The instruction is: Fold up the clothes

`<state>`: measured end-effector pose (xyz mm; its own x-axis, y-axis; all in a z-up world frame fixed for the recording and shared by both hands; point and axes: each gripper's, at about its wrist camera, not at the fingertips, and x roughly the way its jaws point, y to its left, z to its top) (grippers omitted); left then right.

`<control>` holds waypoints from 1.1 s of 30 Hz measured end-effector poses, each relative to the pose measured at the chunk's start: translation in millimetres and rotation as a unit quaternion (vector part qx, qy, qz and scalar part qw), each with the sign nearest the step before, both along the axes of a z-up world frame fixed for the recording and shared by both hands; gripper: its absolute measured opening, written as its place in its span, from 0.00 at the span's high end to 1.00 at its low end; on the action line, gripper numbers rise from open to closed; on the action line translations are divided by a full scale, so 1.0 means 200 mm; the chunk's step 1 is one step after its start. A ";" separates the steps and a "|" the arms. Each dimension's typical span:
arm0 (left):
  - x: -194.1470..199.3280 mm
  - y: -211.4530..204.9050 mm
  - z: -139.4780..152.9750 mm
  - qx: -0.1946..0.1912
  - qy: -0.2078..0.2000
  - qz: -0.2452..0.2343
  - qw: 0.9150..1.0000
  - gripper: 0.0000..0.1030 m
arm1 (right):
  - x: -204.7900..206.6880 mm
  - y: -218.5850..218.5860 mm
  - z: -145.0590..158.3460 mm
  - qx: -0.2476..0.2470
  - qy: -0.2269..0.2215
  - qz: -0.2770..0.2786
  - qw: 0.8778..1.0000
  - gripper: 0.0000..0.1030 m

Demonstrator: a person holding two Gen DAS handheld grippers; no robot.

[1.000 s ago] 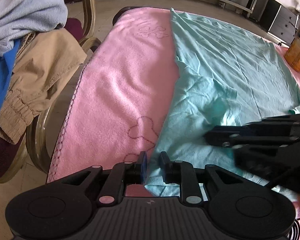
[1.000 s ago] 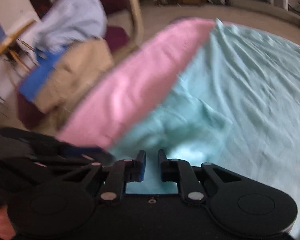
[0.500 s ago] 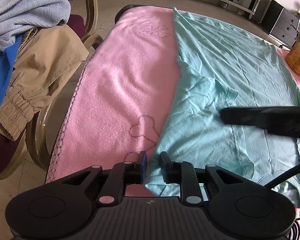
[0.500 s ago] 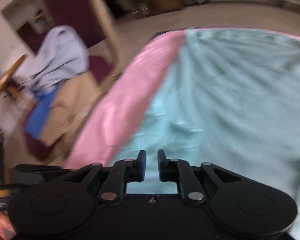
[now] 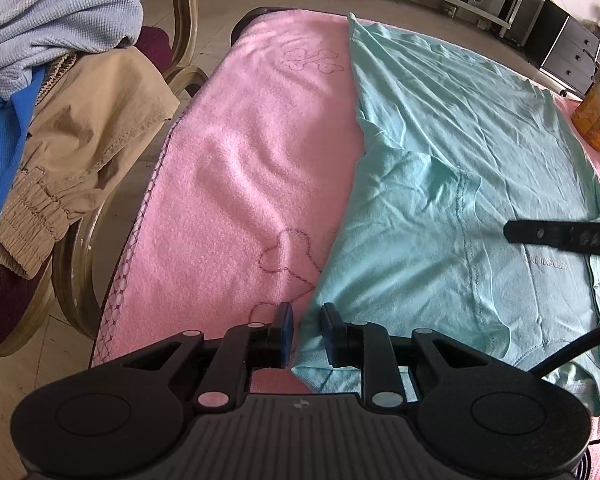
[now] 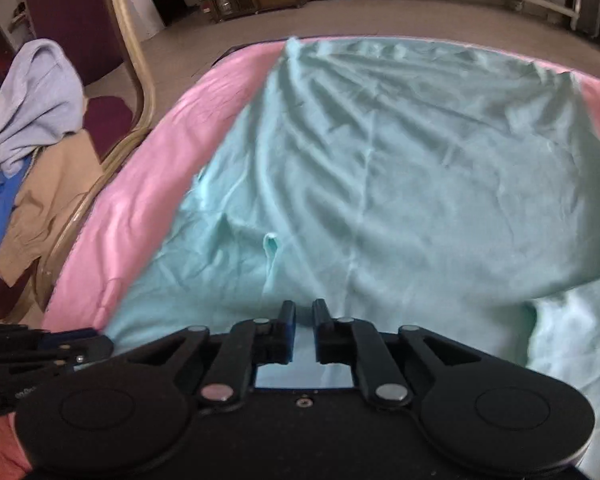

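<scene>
Your right gripper point(image 6: 303, 322) (jaws slightly apart, empty) has swung off the folded-in sleeve point(image 5: 416, 184) toward the teal T-shirt's point(image 6: 400, 168) collar; your left gripper point(image 5: 305, 330), narrowly parted, hovers empty at the shirt's near corner.

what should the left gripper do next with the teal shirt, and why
Probably close the left gripper on the near edge of the teal shirt. Its jaws stand slightly apart right at that edge, the folded-in sleeve lies flat, and the right gripper hovers empty over the shirt's middle.
</scene>
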<state>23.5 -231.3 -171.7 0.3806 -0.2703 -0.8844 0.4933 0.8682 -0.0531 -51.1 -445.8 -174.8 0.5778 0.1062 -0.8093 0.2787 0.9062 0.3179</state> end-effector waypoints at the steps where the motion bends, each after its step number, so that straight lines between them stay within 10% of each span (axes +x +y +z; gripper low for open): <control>1: 0.00 0.00 0.00 0.001 -0.001 -0.001 1.000 0.78 | 0.00 0.00 0.01 0.008 -0.008 0.000 1.000 0.88; 7: -0.05 0.04 0.12 -0.027 -0.067 0.006 0.997 0.88 | 0.05 0.11 0.05 0.034 -0.044 0.061 0.997 0.86; 12: -0.06 -0.03 0.06 -0.022 -0.021 -0.038 0.999 0.86 | 0.18 0.24 -0.02 0.070 -0.026 0.116 0.991 0.84; 24: -0.04 0.04 0.07 -0.040 0.008 -0.009 0.999 0.83 | 0.04 -0.10 0.05 -0.025 -0.032 -0.073 0.996 0.80; 28: -0.02 0.17 0.13 -0.092 0.025 0.035 0.995 0.82 | 0.04 -0.05 0.12 -0.002 -0.067 -0.027 0.997 0.80; 33: 0.02 0.14 0.04 -0.022 0.037 0.056 0.998 0.83 | 0.16 0.09 0.14 0.043 -0.081 0.058 0.994 0.80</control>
<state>27.6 -203.8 -162.9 0.3456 -0.2687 -0.8991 0.3866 0.9138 -0.1245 -18.4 -427.4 -145.9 0.6799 0.2442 -0.6915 0.1131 0.8968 0.4278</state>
